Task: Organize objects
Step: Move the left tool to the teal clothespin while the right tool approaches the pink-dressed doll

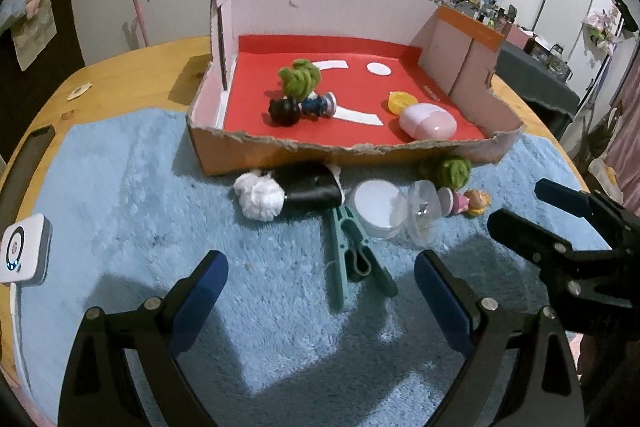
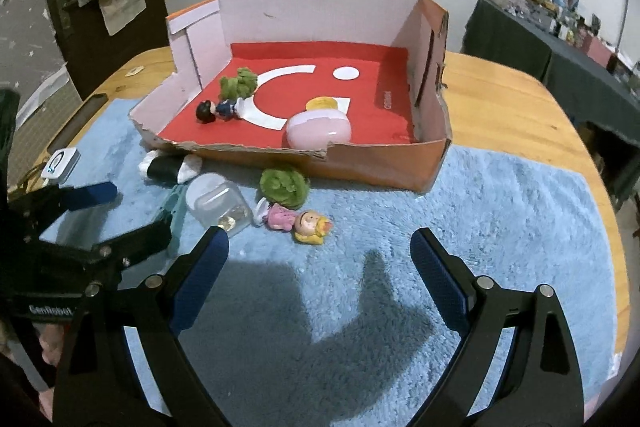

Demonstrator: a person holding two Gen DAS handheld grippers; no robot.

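A torn cardboard box [image 1: 400, 151] [image 2: 384, 163] with a red floor holds a green yarn ball [image 1: 299, 77], a dark-haired figurine [image 1: 300, 107], a yellow cap [image 1: 401, 101] and a pink case [image 1: 428, 123]. On the blue mat in front lie a black-and-white roll [image 1: 288, 197], a teal clip [image 1: 352, 259], a clear round container [image 1: 384, 211] [image 2: 218, 203], another green yarn ball [image 2: 285, 185] and a pink blonde figurine [image 2: 300, 223]. My left gripper [image 1: 320, 283] is open over the clip. My right gripper [image 2: 320, 259] is open just short of the blonde figurine.
A blue fluffy mat [image 2: 500, 227] covers a round wooden table [image 2: 500, 83]. A small white device [image 1: 24, 253] sits at the mat's left edge. A cluttered dark side table [image 2: 560, 35] stands at the back right.
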